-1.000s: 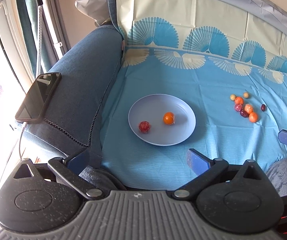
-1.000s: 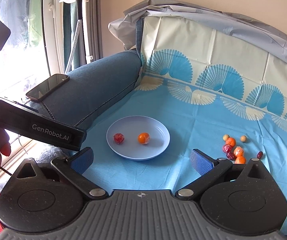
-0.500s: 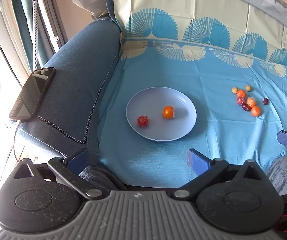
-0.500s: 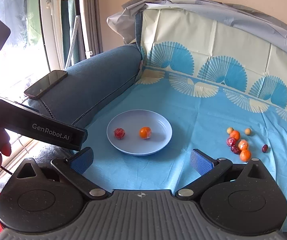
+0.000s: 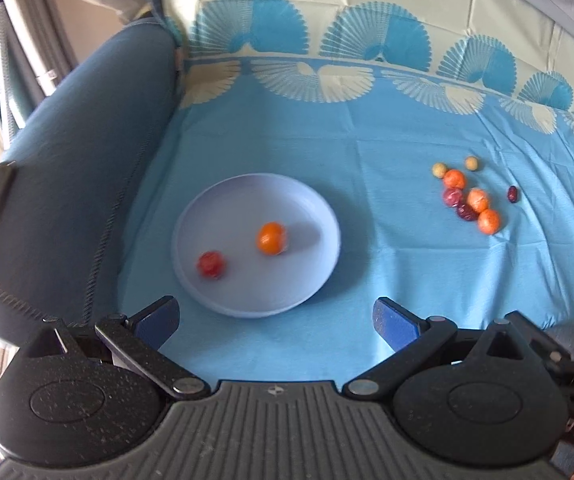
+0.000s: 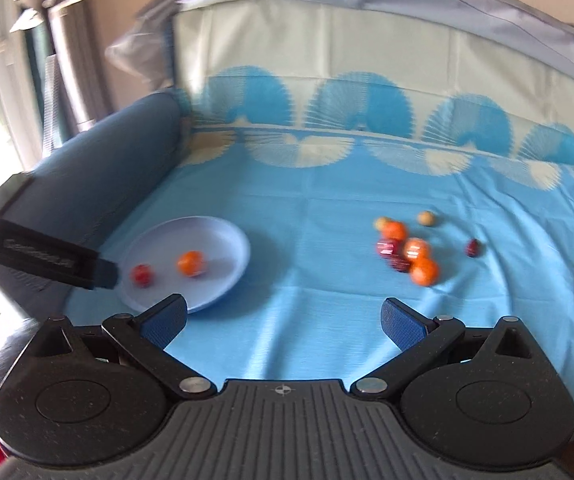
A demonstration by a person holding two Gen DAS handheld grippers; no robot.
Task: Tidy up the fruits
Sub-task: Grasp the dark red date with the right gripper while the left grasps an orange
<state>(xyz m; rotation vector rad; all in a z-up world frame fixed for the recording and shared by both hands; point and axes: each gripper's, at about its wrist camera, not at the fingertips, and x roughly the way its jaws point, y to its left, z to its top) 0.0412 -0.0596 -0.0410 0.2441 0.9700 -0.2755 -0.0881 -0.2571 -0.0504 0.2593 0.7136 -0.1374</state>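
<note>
Both views have swung right over the last second: the fruit pile point(image 6: 407, 252) now sits ahead of the right gripper point(image 6: 283, 322), slightly right of its centreline, where before it was off at the right edge. Frames are motion-blurred, so the swing is probably ongoing. My read: right tool is lining up for the next pick.

Right gripper: jaws wide apart, nothing between them. Left gripper point(image 5: 275, 320): also spread, empty.

Plate point(image 5: 319, 216) lies just ahead of the left gripper, centred between its fingers; from the right one it is ahead and to the left. It holds two fruits: orange point(image 5: 271, 238) and red point(image 5: 210, 264). Pile remains on the cloth point(image 6: 307, 208), well apart from the plate, about eight pieces, exact count unsure through the blur. Nearest pile piece to the right gripper is the orange one point(image 6: 424, 272).
</note>
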